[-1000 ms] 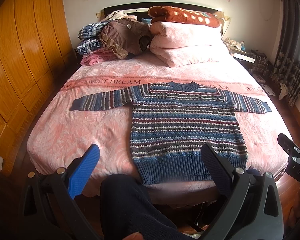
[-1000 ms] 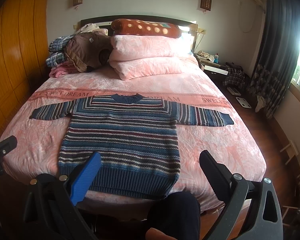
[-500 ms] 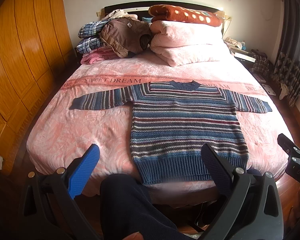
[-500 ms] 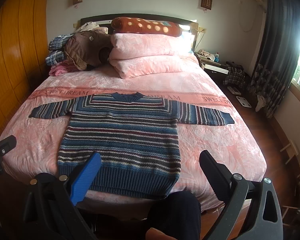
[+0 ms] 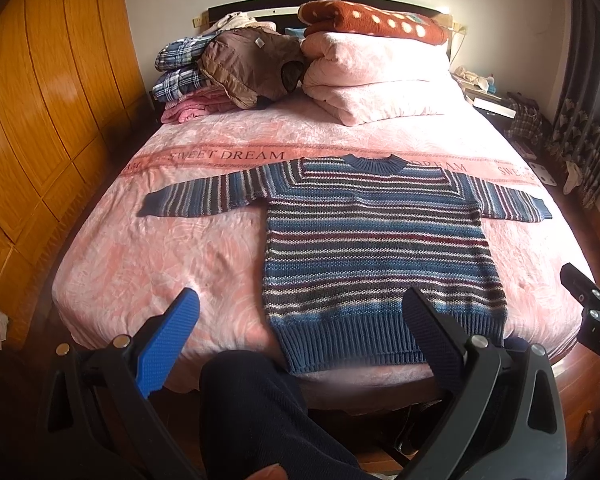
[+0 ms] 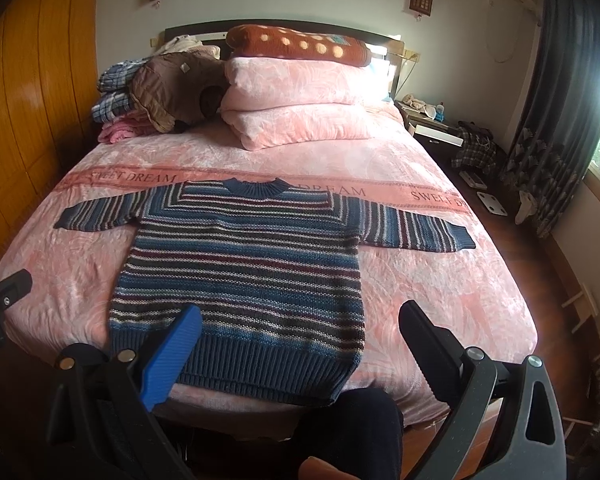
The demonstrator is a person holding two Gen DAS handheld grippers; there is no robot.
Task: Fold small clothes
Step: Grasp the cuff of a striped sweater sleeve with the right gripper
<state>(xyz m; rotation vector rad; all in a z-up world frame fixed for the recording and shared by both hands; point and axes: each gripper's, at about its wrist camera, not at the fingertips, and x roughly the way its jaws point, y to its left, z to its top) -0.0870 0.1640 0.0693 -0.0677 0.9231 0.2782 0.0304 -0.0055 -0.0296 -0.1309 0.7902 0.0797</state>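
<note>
Striped sweater point(image 5: 376, 248) lies flat and face-up on the pink bed point(image 5: 160, 264), both sleeves spread sideways, hem at the near edge. Left gripper point(image 5: 300, 332) and right gripper point(image 6: 300, 340) hang before the bed, jaws wide apart, holding nothing.

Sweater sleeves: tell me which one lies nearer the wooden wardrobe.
The left sleeve of the striped sweater: it points toward the wooden wardrobe, while the right sleeve points toward the curtain.
</note>
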